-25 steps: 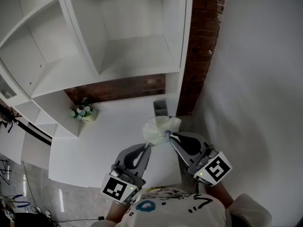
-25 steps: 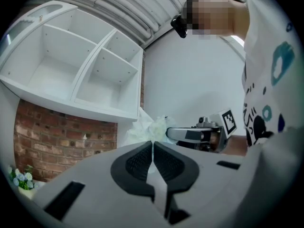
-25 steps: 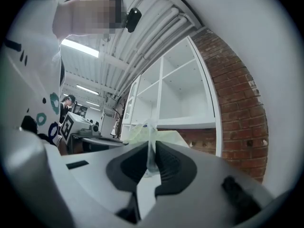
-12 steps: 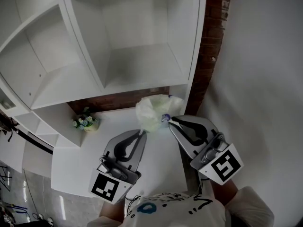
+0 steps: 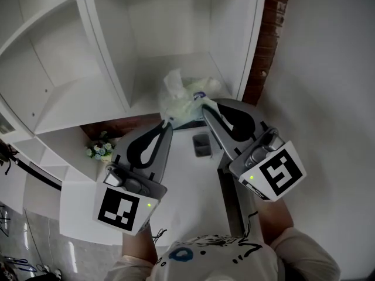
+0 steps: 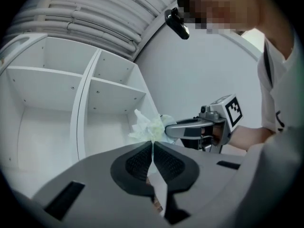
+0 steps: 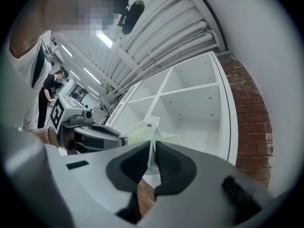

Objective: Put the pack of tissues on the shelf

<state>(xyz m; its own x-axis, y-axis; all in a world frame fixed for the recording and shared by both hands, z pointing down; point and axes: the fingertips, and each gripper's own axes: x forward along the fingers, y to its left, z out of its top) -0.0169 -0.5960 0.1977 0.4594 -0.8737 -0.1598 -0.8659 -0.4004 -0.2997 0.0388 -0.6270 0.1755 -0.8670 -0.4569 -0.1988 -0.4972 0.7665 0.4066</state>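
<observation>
Pack of tissues raised to the mouth of the shelf

The left hand-held gripper (image 5: 166, 122) is pressed together on a thin flap of wrapper and the right hand-held gripper (image 5: 203, 102) pinches the wrapper's other side, so the pack of tissues (image 5: 183, 96) hangs between their tips at 12 o'clock from the person; a second ago it was low over the white bench (image 5: 188, 183), just by the small grey object (image 5: 201, 145), and it has since been carried up and forward, so it now sits at the front of the lower right compartment of the shelf (image 5: 146, 81), though I cannot tell whether it touches the board; the flowers (image 5: 98, 147) stand off at 9 o'clock on the bench; to my eye the carrying is nearly done, and what remains is to ease the pack deeper in, rest it on the board and let go
</observation>
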